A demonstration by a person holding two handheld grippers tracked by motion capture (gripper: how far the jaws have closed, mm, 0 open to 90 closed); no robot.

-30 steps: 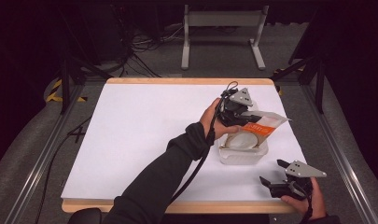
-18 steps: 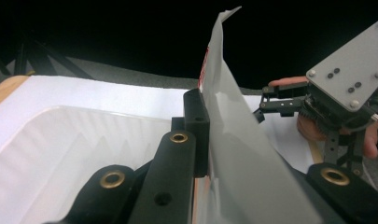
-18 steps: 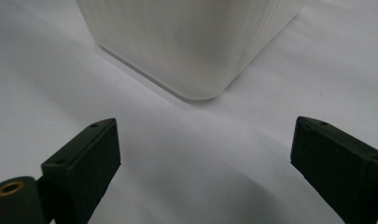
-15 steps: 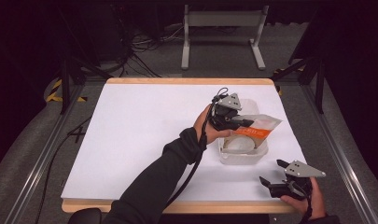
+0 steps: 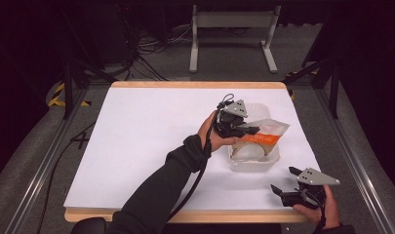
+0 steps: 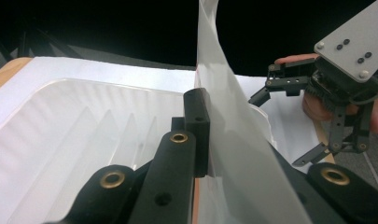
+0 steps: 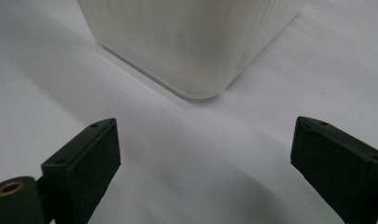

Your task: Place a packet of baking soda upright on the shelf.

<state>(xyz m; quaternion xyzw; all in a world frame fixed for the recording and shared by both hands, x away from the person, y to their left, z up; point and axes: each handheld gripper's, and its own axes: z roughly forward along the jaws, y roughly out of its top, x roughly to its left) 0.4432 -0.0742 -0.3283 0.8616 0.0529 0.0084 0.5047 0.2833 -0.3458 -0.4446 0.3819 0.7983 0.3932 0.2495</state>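
The pouch [image 5: 266, 132] — white with an orange band — sits at the right side of the counter [image 5: 136, 141], slanting above the white ribbed container [image 5: 253, 163], its lower part toward the container's inside and its upper corner out toward the right. In the left gripper view the pouch [image 6: 233, 140] is a pale, curving sheet that rises between the two black jaws, which are clamped on it; the container's ribbed inner wall [image 6: 84, 126] spreads out just behind and to the left of them. From above, the left hand-held gripper [image 5: 244, 130] is at the container's far-left rim, the person's left hand [image 5: 212, 139] wrapped round it and the dark sleeve [image 5: 161, 195] coming in from the bottom edge. A pale rounded thing lies in the container under the pouch; what it is cannot be told. The right hand-held gripper [image 5: 283, 187] rests low near the counter's near edge, apart from the container and to the right of it, held in the person's right hand [image 5: 322, 209]. Its jaws stand wide apart with nothing between them — in the right gripper view they frame a rounded corner of the container [image 7: 196, 46] and the bare white counter [image 7: 200, 163] before it. The same gripper [image 6: 298, 121] appears farther off in the left gripper view, jaws spread, grey plate [image 6: 354, 42] on top.
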